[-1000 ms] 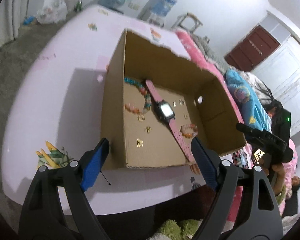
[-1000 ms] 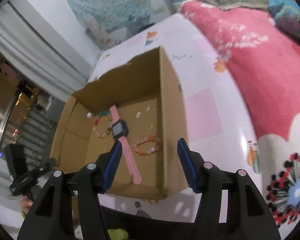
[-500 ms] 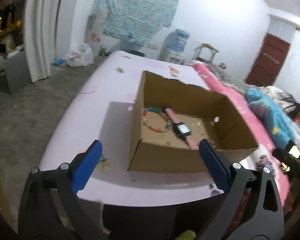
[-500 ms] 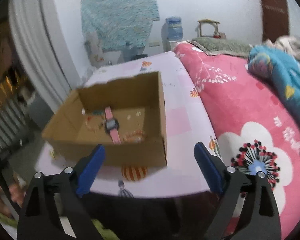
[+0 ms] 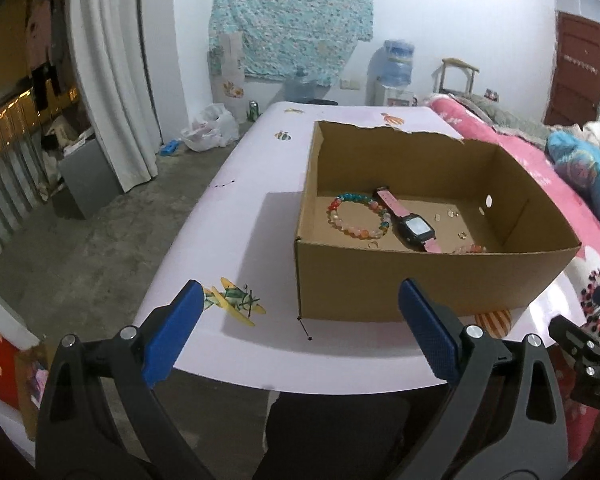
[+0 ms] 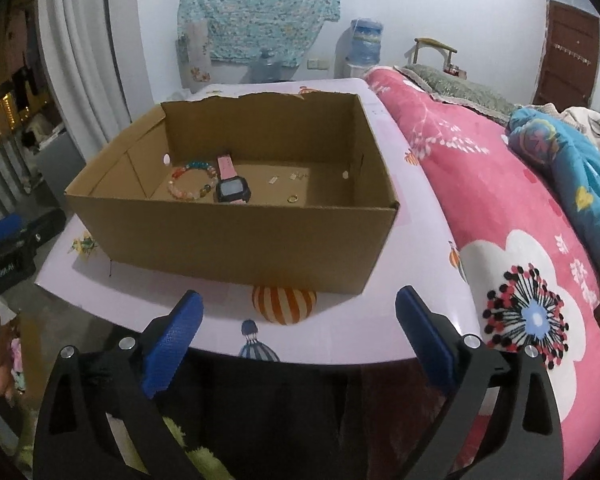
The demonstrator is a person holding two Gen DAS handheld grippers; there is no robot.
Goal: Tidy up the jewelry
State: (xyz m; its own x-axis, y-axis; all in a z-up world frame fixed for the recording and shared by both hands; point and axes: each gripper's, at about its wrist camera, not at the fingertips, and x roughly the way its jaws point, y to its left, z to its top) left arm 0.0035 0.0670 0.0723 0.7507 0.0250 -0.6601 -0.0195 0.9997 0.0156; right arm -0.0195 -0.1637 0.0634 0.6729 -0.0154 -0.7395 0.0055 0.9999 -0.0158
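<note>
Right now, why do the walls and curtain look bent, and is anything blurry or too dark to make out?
Left wrist view: the fisheye lens bows the curtain and blackens the corners; the cardboard box is sharp and casts a soft shadow leftward. Right wrist view: same bending; the box's near wall is shaded, the watch is still legible, and below the table edge is dark.

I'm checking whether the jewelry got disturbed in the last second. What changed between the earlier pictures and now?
Both grippers pulled back from above the cardboard box and tilted up. The left gripper widened and is empty; the right gripper is opening, nothing between its jaws. Nothing was picked up. The pink watch, beaded bracelet and small rings lie as before.
</note>
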